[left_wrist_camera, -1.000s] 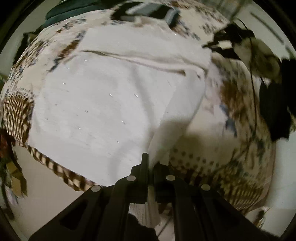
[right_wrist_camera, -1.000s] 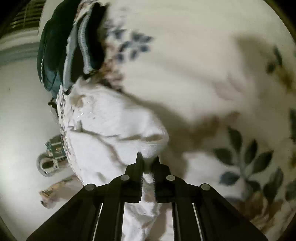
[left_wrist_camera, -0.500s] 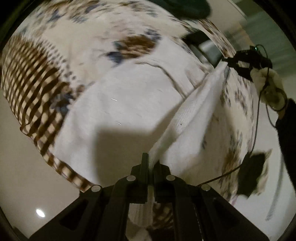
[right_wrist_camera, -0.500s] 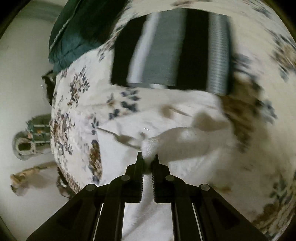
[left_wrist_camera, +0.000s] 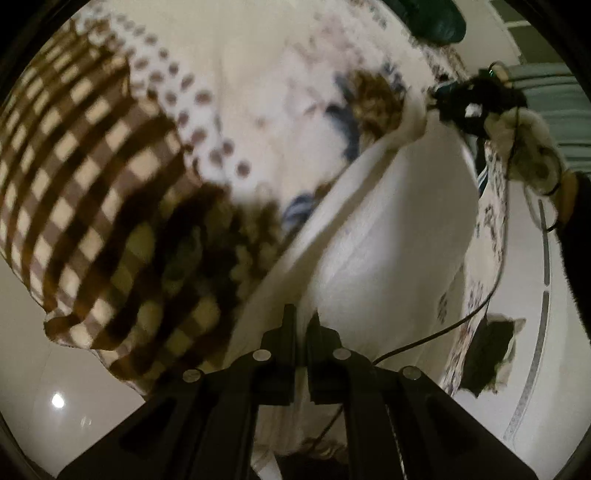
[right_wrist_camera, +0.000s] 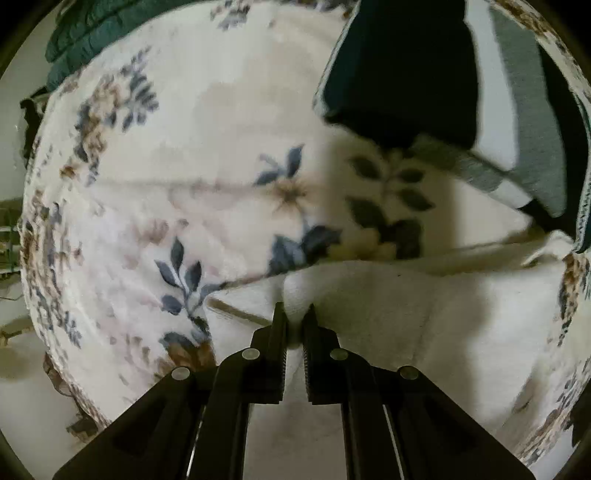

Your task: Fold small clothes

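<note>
Both grippers pinch the same white garment (left_wrist_camera: 388, 236). Left gripper (left_wrist_camera: 301, 325) has its jaws nearly together with a thin edge of the white cloth caught between the pads, though the jaws are just starting to part; the fabric rises from the fingertips and stretches up and to the right as a taut, folded band. At the far end of that band, in the left wrist view, the right gripper (left_wrist_camera: 454, 99) holds the opposite corner, carried by a hand (left_wrist_camera: 528, 147) in a light glove with a dark sleeve (left_wrist_camera: 576, 236) behind it and a thin black cable (left_wrist_camera: 443, 328) trailing down. Seen from its own camera, the right gripper (right_wrist_camera: 295, 317) is closed narrowly on a bunched fold of the white garment (right_wrist_camera: 424, 317), which spreads to the right below the fingertips and lies on a floral blanket (right_wrist_camera: 184, 184). Beyond the fold, a striped black, grey and white cloth (right_wrist_camera: 461, 81) rests on the blanket at upper right, and a dark green cloth (right_wrist_camera: 92, 33) sits at the upper left edge. From the left camera, a brown checked border (left_wrist_camera: 85, 184) of the blanket hangs toward a pale glossy floor (left_wrist_camera: 74, 406).
</note>
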Available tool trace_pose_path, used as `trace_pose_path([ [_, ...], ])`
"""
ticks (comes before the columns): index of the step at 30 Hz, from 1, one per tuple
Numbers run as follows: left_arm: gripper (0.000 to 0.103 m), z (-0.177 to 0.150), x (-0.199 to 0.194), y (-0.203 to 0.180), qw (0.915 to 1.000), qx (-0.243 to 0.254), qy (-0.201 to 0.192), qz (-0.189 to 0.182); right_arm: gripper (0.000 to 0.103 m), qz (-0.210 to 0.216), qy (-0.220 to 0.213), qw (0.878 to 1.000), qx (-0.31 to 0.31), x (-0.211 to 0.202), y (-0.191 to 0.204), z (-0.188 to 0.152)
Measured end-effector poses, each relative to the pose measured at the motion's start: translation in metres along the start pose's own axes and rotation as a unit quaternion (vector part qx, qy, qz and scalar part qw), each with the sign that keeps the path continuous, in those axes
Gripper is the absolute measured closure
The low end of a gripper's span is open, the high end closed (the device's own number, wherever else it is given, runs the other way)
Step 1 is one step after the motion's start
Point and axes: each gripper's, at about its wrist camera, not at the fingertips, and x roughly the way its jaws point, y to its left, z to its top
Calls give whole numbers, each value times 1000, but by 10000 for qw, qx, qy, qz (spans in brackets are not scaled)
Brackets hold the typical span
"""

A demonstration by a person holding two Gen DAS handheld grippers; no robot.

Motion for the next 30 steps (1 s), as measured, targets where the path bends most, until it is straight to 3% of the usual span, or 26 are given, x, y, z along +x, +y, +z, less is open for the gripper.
trace_pose_path([
  [3, 91, -2, 5, 16, 9994, -140, 327, -45, 83, 204, 141, 9996, 94, 0, -5, -12],
  [6, 73, -6, -1, 23, 9991, -203, 357, -78, 56, 730, 166, 9972, 25, -22, -16, -53],
  [7, 65, -7, -4, 23, 9992, -172, 363, -44, 53, 816, 149, 9966, 2, -30, -22, -71],
  [9, 63, -8, -5, 20, 9993, -63, 361, 42, 44, 752, 119, 9971, -24, -44, -38, -125],
  [11, 63, -8, -2, 14, 9990, 88, 409, 175, 43, 700, 219, 9973, 52, -45, -56, -187],
  [13, 63, -7, 3, 6, 9982, 230, 428, 358, 43, 726, 581, 9952, 296, -27, -74, -260],
  [16, 70, -9, 9, -8, 9961, 553, 338, 598, 43, 933, 1188, 9854, 786, 16, -93, -350],
  [17, 95, -10, 10, -13, 9951, 667, 291, 670, 43, 1032, 1336, 9809, 969, 29, -98, -371],
  [18, 97, -12, 11, -17, 9942, 748, 292, 715, 43, 1154, 1445, 9750, 1230, 45, -104, -393],
  [19, 98, -13, 9, -21, 9934, 789, 255, 789, 48, 1248, 1486, 9706, 1421, 56, -108, -407],
  [20, 98, -15, 6, -23, 9933, 789, 195, 817, 60, 1413, 1506, 9647, 1637, 67, -111, -424],
  [21, 98, -15, 3, -23, 9934, 774, 150, 831, 101, 1573, 1438, 9597, 1829, 73, -114, -437],
  [25, 98, -19, -15, -27, 9948, 647, 32, 786, 100, 1416, 1028, 9627, 2065, 60, -116, -471],
  [30, 99, -21, -32, -30, 9962, 563, -23, 661, 100, 1417, 809, 9669, 1960, 34, -114, -495],
])
